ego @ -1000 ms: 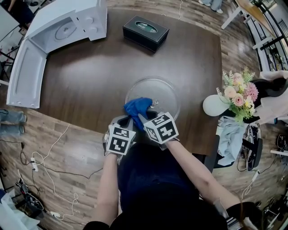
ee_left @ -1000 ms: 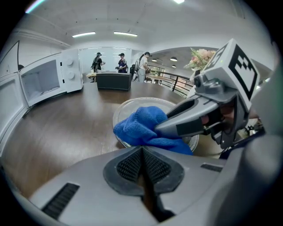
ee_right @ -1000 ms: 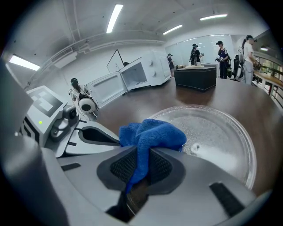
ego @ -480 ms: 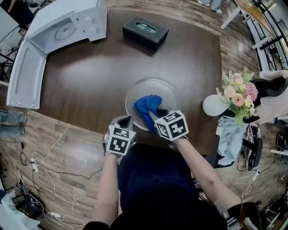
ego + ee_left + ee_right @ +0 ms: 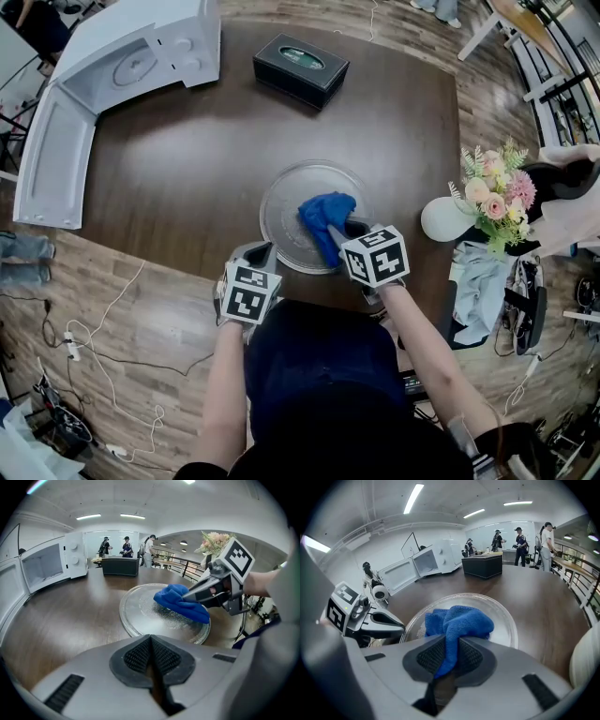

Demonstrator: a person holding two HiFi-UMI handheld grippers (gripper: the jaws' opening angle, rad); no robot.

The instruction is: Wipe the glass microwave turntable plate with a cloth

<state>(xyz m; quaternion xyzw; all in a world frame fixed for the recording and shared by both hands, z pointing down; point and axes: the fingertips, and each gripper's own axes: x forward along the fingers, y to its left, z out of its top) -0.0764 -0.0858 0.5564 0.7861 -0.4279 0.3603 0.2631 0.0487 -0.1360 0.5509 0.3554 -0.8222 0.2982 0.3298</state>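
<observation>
My right gripper has its fingers clamped on a fold of the blue cloth. The bunched rest is pressed onto the right half of the plate, which lies flat on the table close to my edge. To wipe well, I think I should hold light downward pressure, sweep in overlapping arcs across to the bare left side and out to the rim, and let only cloth touch the glass. My right forearm reaches forward, the gripper angled down and inward. My left gripper, fingers shut on nothing, hovers just short of the near rim and could steady the plate if it slides.
</observation>
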